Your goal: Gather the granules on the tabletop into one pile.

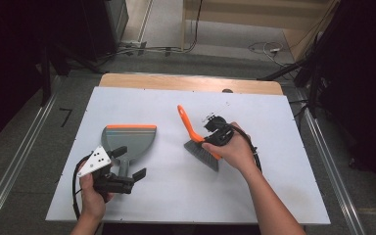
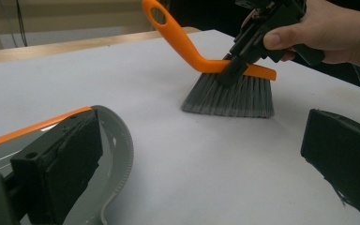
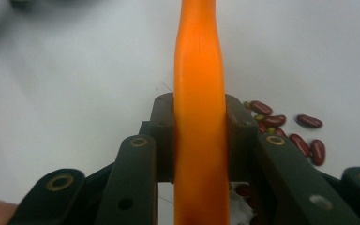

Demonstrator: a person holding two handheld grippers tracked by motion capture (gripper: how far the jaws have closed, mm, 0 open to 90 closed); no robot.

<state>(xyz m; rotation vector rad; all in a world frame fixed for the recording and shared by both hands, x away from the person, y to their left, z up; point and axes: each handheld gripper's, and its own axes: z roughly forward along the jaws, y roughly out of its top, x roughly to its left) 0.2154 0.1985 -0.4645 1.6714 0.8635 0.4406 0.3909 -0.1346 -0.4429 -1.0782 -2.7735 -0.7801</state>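
A grey dustpan [image 1: 129,138] with an orange lip lies at the left of the white sheet, its handle pointing toward me. My left gripper [image 1: 129,162] hovers over that handle, jaws wide apart and touching nothing; in the left gripper view [image 2: 201,140] the dustpan's rim [image 2: 119,140] sits beside one jaw. My right gripper [image 1: 203,142] is shut on the orange handle of a hand brush [image 1: 190,126], whose grey bristles [image 2: 232,98] rest on the sheet. In the right gripper view both pads clamp the handle [image 3: 199,93]. Several red kidney beans [image 3: 300,136] lie beside the brush.
The white sheet [image 1: 176,196] covers a wooden table whose bare edge [image 1: 176,81] shows at the back. Metal rails run along the floor on both sides, and cables lie on the floor beyond the table.
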